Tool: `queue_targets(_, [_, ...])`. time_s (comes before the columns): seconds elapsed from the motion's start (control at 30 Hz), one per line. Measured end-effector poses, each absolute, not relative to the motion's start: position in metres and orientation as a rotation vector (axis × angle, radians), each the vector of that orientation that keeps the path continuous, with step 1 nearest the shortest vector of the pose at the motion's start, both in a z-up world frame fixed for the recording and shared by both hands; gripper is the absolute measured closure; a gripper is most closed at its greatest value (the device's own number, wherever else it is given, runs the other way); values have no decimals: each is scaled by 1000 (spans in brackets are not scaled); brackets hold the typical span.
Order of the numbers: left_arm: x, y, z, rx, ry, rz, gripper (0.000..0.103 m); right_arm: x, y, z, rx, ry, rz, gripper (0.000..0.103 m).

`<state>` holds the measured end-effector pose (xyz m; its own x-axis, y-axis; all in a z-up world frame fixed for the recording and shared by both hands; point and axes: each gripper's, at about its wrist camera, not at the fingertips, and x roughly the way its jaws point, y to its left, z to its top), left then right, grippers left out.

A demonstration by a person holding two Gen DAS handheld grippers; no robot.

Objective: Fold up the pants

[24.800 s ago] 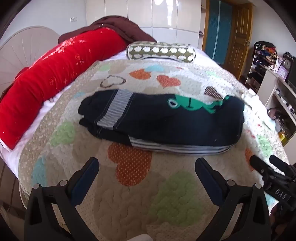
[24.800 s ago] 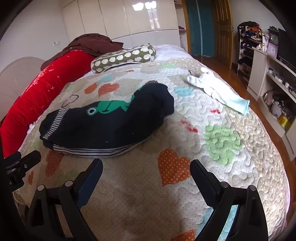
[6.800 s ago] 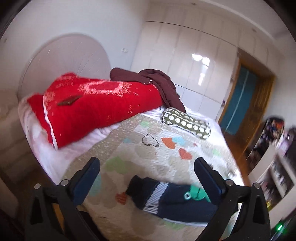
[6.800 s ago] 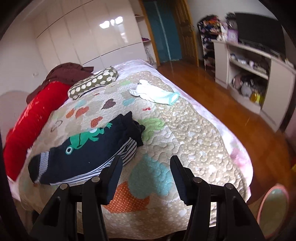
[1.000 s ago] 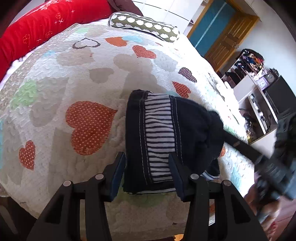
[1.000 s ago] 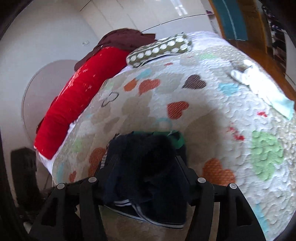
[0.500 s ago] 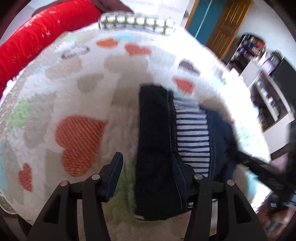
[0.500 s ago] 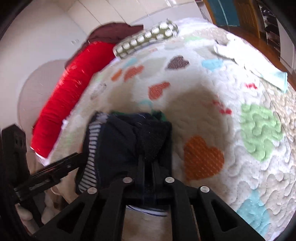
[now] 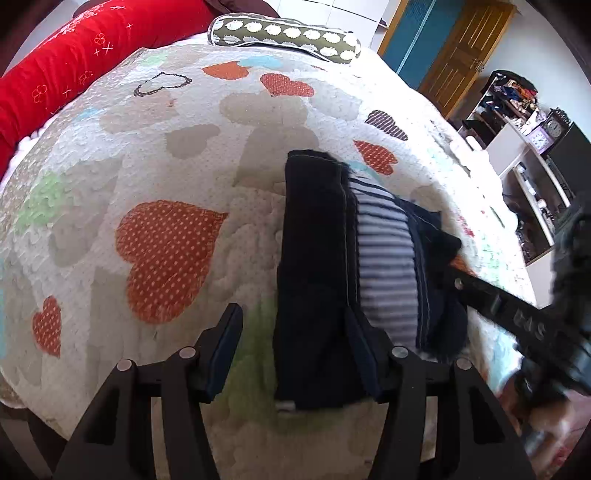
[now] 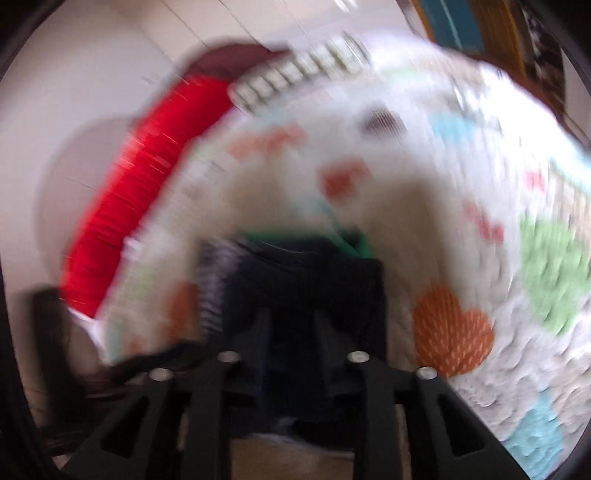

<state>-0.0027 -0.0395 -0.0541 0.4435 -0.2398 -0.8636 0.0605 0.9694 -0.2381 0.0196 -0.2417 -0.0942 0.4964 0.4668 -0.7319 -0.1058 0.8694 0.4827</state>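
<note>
Both claws opening; pants (image 9: pixel 317 258) near quilt (image 9: pixel 166 147) edge.

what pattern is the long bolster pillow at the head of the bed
Olive green with white blobs, on the bolster pillow; clearest in the left wrist view.

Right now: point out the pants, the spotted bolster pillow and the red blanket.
pants (image 9: pixel 314 236): left wrist view, on the dark navy folded panel left of the striped band.
spotted bolster pillow (image 9: pixel 284 35): left wrist view, mid-length on its olive cover.
red blanket (image 9: pixel 70 55): left wrist view, on the red fabric near the snowflake prints.
</note>
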Motion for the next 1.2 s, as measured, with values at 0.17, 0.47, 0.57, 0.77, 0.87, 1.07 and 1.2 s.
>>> queue_targets(0.17, [-9,-22,-38,-231,1046,-174,42,7,-263,-76,508,894,369,48])
queue_targets(0.47, [7,13,-54,-404,1097,-148,41,-8,-294,-77,519,863,286,34])
queue_targets(0.57, [9,19,-53,-393,1089,-120,41,-14,-295,-84,540,888,299,34])
queue_targets(0.77, [16,25,-62,-410,1106,-121,38,-7,-285,-95,532,919,303,31])
queue_targets(0.87, [20,25,-72,-446,1126,-144,37,-9,-286,-103,563,919,300,29])
queue_targets(1.07, [22,24,-72,-565,1097,-302,32,-12,-291,-108,597,888,320,28])
queue_targets(1.2, [29,2,-69,-549,1107,-410,31,-13,-292,-108,611,874,328,28])
